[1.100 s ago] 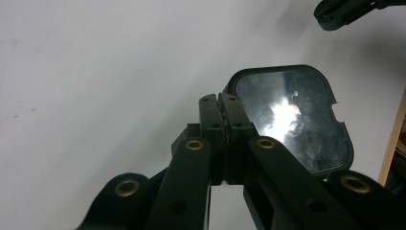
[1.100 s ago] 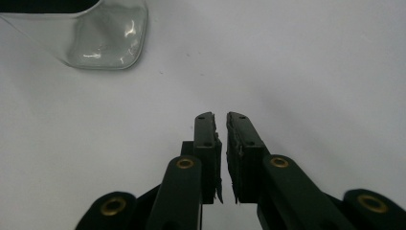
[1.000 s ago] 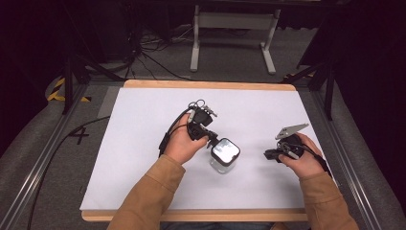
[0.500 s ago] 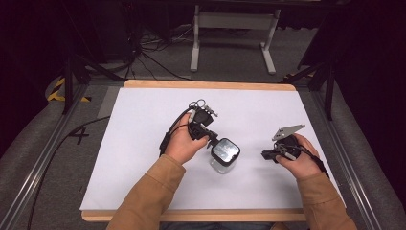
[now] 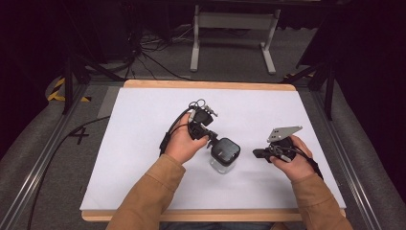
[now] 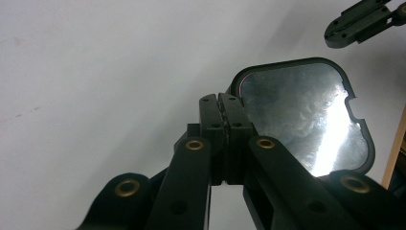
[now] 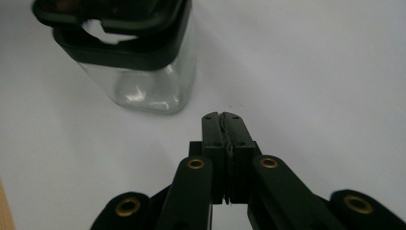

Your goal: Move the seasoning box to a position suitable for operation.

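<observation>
Both left gripper (image 5: 210, 139) and right gripper (image 5: 258, 153) fingers pressed together.

1. The table (image 5: 143, 143) is showing plain white on top, with a pale wood edge running round it.
2. The jar (image 5: 223, 163) is standing clear as glass, wearing a black lid (image 5: 226, 150) with a silvery, mottled face.
3. The left gripper (image 6: 221, 103) is showing black jaws dotted with brass rivets.
4. The right gripper (image 7: 222, 117) is matching it, black with brass, and carrying a grey plate (image 5: 284, 132).
5. The sleeves (image 5: 153, 191) are glowing tan-orange.
6. The floor (image 5: 43, 158) is lying grey, with a yellow-and-black striped patch (image 5: 60, 91).
</observation>
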Tool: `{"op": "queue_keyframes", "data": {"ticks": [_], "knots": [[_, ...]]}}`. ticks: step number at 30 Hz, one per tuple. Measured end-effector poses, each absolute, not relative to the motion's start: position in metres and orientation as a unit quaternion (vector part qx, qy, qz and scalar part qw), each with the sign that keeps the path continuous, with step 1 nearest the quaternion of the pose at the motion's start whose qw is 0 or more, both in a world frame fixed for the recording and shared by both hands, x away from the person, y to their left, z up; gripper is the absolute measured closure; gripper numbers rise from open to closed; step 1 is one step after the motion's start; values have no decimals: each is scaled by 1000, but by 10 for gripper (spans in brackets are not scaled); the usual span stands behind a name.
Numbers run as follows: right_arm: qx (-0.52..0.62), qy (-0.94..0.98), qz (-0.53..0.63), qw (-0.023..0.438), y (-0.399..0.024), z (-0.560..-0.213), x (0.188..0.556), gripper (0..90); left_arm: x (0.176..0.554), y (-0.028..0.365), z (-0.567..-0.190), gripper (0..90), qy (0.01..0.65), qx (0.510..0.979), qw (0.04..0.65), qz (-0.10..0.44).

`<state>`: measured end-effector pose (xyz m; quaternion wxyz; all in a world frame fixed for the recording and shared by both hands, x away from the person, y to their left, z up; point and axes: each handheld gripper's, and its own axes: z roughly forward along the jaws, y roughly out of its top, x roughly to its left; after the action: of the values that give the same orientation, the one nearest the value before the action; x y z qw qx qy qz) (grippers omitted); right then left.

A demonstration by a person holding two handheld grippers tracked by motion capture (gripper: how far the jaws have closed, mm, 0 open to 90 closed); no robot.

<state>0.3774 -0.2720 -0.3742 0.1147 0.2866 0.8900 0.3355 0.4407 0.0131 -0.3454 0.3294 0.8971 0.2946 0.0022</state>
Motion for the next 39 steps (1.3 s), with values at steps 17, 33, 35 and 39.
{"op": "queue_keyframes", "data": {"ticks": [17,33,35,39], "knots": [[236,875,402,129,-245,-366,367,897,442,13,-346,900,295,899,325,5],[225,862,434,135,-237,-366,366,897,440,21,-342,849,300,891,342,1],[225,861,435,136,-237,-366,366,898,436,26,-337,860,302,884,358,6],[223,861,437,136,-237,-366,366,898,417,40,-322,872,286,877,385,20]]}}
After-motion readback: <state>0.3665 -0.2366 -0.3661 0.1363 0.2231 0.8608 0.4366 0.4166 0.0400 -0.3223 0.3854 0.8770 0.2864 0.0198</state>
